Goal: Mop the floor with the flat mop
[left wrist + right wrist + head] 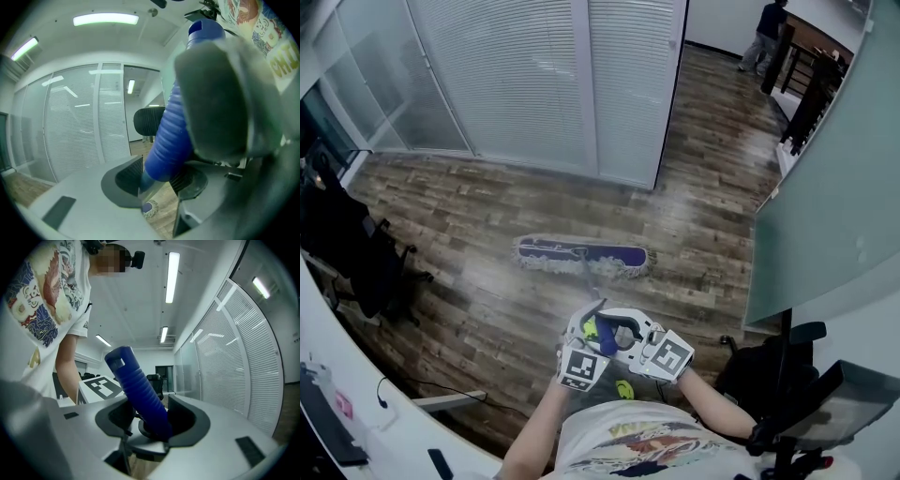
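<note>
Blue mop handle (138, 390) clamped by left gripper (159, 183) and right gripper (150, 420) — mop head (581, 255) on floor (487, 206)

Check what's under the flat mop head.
The flat mop head lies on the wood-plank floor, with its fringe spread on the planks. The patch of floor beneath it is covered, so its state cannot be seen.

White slatted blinds (534, 75) fill the upper middle of the head view. A black office chair (358, 267) stands at the left edge, beside a curved white tabletop (384, 441) in the lower left, which carries a small dark flat object (441, 463). Another black chair (773, 361) sits at lower right, below a frosted glass panel (834, 206). A person (764, 37) stands at upper right, near dark furniture (811, 94).
</note>
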